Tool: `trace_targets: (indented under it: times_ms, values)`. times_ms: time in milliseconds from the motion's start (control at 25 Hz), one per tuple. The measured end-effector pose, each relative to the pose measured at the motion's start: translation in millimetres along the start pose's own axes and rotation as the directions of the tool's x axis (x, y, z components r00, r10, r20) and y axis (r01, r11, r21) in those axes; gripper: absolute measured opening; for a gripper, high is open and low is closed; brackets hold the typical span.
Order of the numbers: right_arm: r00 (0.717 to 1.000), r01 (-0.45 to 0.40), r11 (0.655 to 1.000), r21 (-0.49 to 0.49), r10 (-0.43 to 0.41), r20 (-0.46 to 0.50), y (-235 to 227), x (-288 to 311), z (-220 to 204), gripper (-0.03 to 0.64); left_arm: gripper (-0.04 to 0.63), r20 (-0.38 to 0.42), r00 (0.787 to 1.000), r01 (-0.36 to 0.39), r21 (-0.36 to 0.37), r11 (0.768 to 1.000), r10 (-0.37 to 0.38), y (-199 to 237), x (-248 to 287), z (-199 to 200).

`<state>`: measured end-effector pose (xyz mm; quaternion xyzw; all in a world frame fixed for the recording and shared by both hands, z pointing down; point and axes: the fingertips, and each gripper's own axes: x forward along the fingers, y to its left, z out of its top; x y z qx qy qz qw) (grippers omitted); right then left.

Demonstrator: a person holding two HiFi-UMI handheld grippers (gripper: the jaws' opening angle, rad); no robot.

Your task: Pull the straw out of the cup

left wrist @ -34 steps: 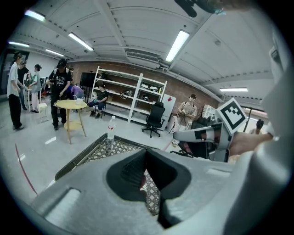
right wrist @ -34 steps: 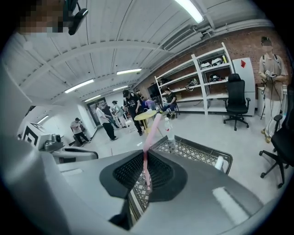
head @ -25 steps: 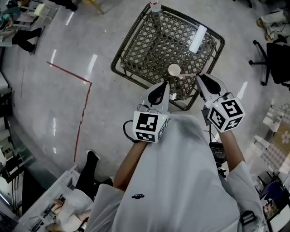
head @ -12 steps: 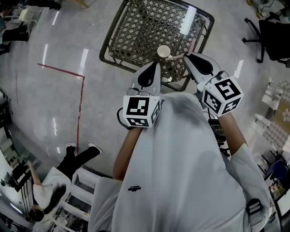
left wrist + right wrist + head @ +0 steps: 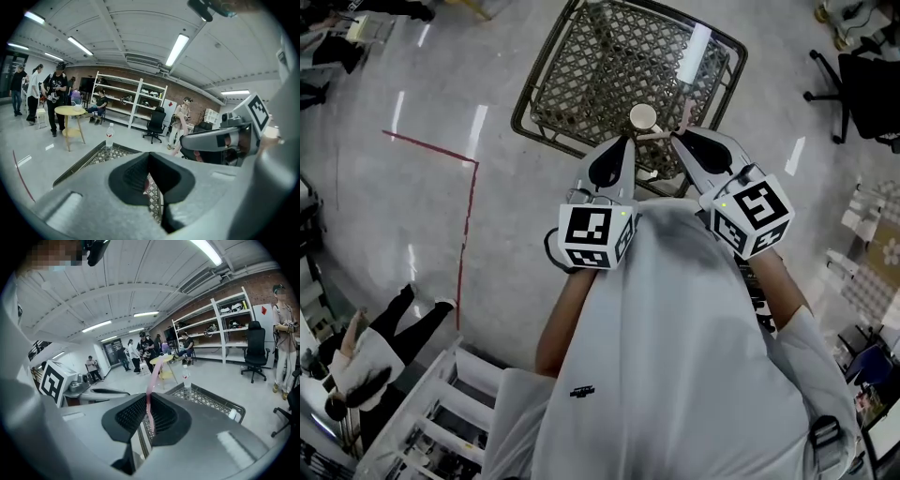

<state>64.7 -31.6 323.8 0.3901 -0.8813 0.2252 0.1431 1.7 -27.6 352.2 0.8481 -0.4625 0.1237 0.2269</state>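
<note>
Straw (image 5: 151,380), pink, bent top: clamped between the ribbed pads of right gripper (image 5: 148,416). In head view it sits at 3 o'clock of cup (image 5: 643,117). Lower end hidden, so clearance from cup unconfirmed.
Cup: upright on lattice table (image 5: 581,75), at 12 o'clock of left gripper (image 5: 151,180), whose jaws stand together with nothing identifiable between.
Risks: unheld cup may tip if straw drags its rim; thin straw may slip through the pads.

Lattice metal table (image 5: 581,75): paper cup (image 5: 643,117), white roll (image 5: 694,53), water bottle (image 5: 109,136) on it.
</note>
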Motion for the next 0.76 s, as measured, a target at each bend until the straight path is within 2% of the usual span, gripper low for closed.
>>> trace_targets:
  times_ms: [560,760]
  values:
    - [1.0,-0.009,0.999,-0.044,0.008,-0.015,11.1,2.4,-7.1,0.034,-0.002,-0.021,0.999,-0.026,-0.002,1.0,0.026,1.2,-13.5,-14.3]
    - [0.999,0.006,0.998,-0.069,-0.009,-0.037,-0.3,-3.2,-12.3,0.034,-0.002,-0.022,0.999,-0.031,-0.009,0.999,0.031,-4.3,-12.1,-16.4]
